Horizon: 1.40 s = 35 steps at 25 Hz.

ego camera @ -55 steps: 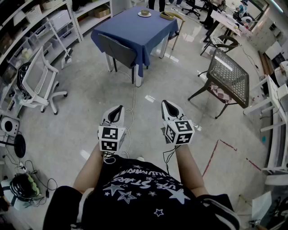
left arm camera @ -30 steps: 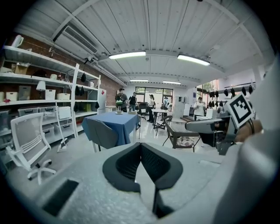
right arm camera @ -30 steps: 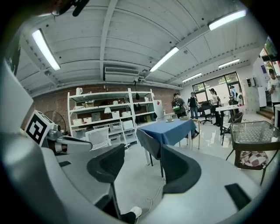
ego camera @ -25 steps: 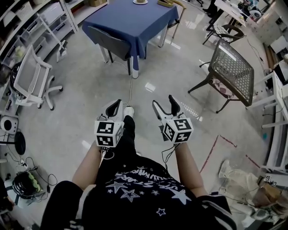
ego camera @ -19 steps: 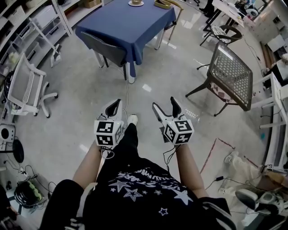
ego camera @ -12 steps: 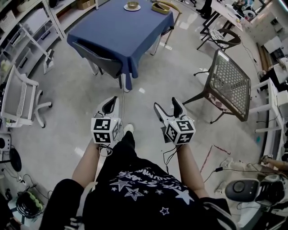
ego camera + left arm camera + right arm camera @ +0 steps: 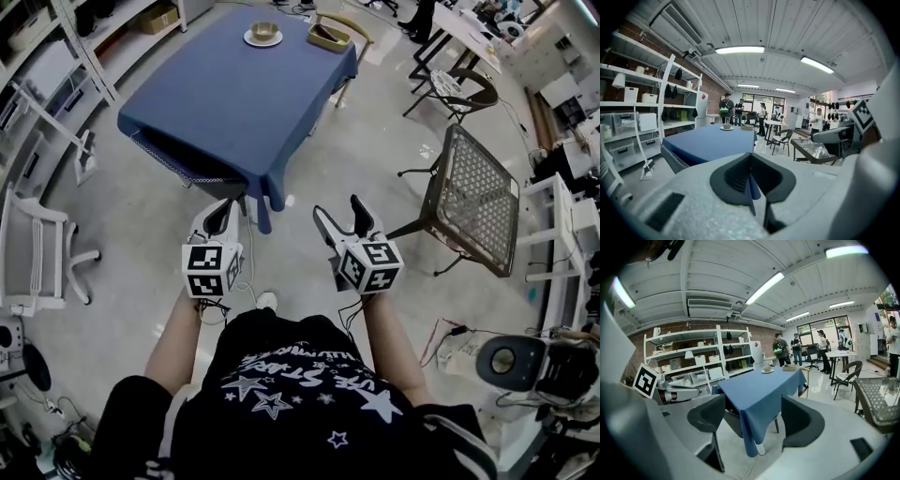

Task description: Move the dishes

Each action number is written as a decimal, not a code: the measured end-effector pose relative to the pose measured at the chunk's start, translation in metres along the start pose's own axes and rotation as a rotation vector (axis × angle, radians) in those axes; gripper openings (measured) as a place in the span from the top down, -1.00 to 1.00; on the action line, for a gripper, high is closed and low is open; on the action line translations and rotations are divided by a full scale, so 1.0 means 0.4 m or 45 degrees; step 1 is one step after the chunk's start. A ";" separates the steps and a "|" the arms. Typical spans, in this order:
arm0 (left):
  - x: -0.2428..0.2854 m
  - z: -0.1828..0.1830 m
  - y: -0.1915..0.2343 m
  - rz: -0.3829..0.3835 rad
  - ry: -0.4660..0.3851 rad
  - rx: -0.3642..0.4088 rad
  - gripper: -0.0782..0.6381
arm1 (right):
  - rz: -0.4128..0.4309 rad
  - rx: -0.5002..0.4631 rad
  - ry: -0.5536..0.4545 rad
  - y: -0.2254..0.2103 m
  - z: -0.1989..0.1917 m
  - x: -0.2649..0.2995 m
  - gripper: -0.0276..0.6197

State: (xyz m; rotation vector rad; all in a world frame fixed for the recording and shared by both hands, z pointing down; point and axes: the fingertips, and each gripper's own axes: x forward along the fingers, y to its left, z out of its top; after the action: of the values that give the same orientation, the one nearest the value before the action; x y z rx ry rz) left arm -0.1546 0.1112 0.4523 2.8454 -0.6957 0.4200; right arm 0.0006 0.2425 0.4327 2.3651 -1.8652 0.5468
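Observation:
A cup on a saucer [image 7: 263, 35] and a shallow tan dish [image 7: 328, 37] stand at the far end of the table with the blue cloth [image 7: 234, 103]. Both grippers are held in the air short of the table's near corner. My left gripper [image 7: 222, 210] is shut and holds nothing; its pads [image 7: 740, 173] meet. My right gripper [image 7: 338, 212] is open with nothing between its fingers [image 7: 802, 420]. The right gripper view shows the cup on its saucer [image 7: 767, 370] and the dish [image 7: 790, 367] far off on the cloth [image 7: 759, 390]. In the left gripper view the cup [image 7: 726, 126] is also distant.
A dark chair [image 7: 183, 161] is tucked under the table's near side. A metal mesh chair [image 7: 473, 187] stands to the right, a white office chair [image 7: 28, 248] to the left. Shelves [image 7: 56, 37] line the left wall. A cable [image 7: 248, 281] lies on the floor. People [image 7: 780, 350] stand beyond the table.
The person has walked toward the table, which is now nearer and larger in view. The right gripper went from shut to open early on; the left stayed shut.

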 end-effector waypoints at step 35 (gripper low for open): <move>0.835 0.369 0.604 0.589 -0.029 -0.225 0.73 | 0.428 -0.167 0.040 -0.432 0.560 1.385 -0.17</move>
State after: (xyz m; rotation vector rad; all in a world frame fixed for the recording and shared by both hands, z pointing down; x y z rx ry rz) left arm 0.0487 -0.2765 0.4439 2.5129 -1.3301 0.3666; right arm 0.3242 -0.2886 0.4303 1.9628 -2.2238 0.4648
